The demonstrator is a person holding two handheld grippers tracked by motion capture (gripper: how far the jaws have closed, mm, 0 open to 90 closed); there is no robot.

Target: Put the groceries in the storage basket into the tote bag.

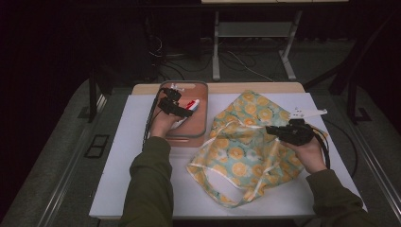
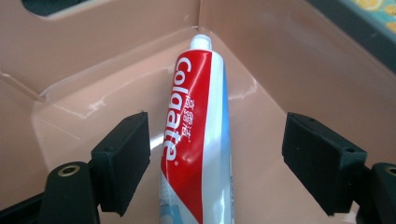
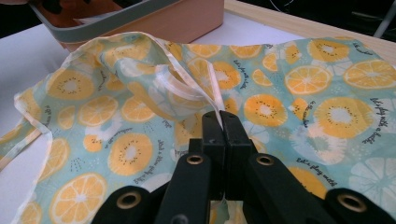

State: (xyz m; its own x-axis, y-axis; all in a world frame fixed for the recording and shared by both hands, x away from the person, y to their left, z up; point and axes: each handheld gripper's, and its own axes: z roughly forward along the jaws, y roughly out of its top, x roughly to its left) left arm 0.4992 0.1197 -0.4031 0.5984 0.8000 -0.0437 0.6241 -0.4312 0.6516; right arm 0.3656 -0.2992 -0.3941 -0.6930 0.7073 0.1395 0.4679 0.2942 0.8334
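A red, white and blue Colgate toothpaste tube [image 2: 194, 140] lies in the corner of a pinkish-brown tray [image 1: 195, 135], cap toward the corner. My left gripper [image 2: 215, 163] stands open over the tube, one jaw on each side, neither touching it. In the high view the left gripper [image 1: 182, 109] sits above the tube [image 1: 191, 104] inside the tray. A fabric bag [image 1: 246, 146] printed with orange and kiwi slices lies crumpled on the table. My right gripper [image 3: 219, 122] is shut on the bag's pale ribbon edge [image 3: 187, 91], and in the high view it [image 1: 276, 131] holds the bag's right side.
The white table top [image 1: 137, 156] has a wooden strip along its far edge. A white object [image 1: 307, 113] lies just beyond the right hand. The tray's grey rim [image 3: 116, 21] stands close behind the bag. Cables trail from both grippers.
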